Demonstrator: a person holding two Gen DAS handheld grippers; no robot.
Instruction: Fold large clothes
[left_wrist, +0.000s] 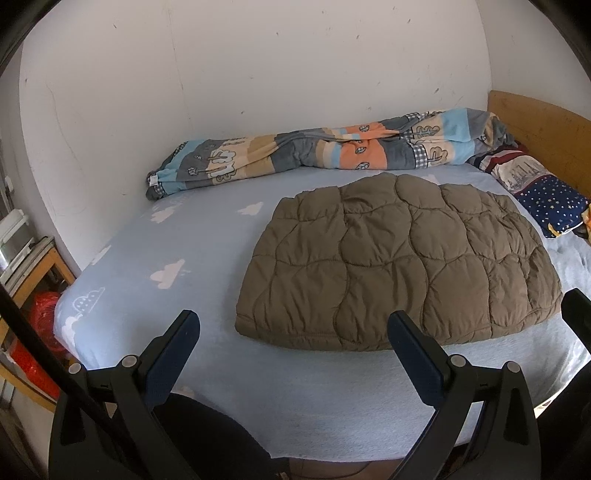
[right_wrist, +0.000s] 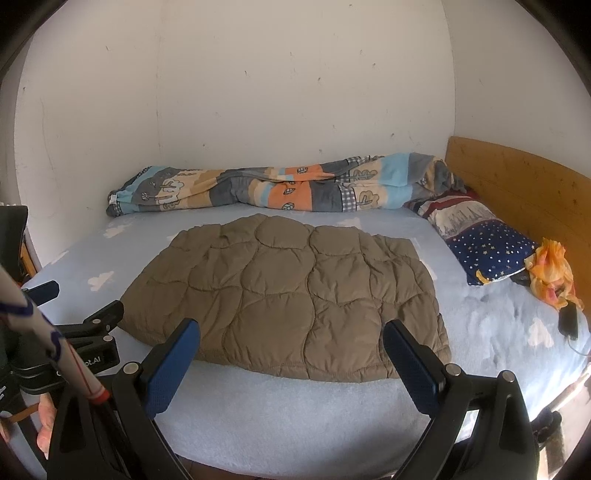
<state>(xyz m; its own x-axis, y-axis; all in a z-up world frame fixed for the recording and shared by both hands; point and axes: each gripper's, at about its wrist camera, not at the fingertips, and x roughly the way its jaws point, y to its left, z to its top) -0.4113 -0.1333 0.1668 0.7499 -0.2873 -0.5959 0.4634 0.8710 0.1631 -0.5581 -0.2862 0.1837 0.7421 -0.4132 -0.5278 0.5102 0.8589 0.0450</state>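
A brown quilted jacket (left_wrist: 399, 262) lies folded into a flat block on the light blue bed sheet (left_wrist: 177, 258); it also shows in the right wrist view (right_wrist: 295, 299). My left gripper (left_wrist: 293, 325) is open and empty, held above the bed's near edge, just in front of the jacket's near left corner. My right gripper (right_wrist: 291, 332) is open and empty, hovering over the jacket's near hem. The left gripper also shows at the left of the right wrist view (right_wrist: 79, 314).
A striped patterned blanket (left_wrist: 325, 147) lies rolled along the wall. A starred navy pillow (right_wrist: 487, 251) and an orange cloth (right_wrist: 550, 273) lie by the wooden headboard (right_wrist: 524, 192). A dark device with a cable (right_wrist: 569, 321) lies at the bed's right. A wooden shelf (left_wrist: 37, 273) stands left.
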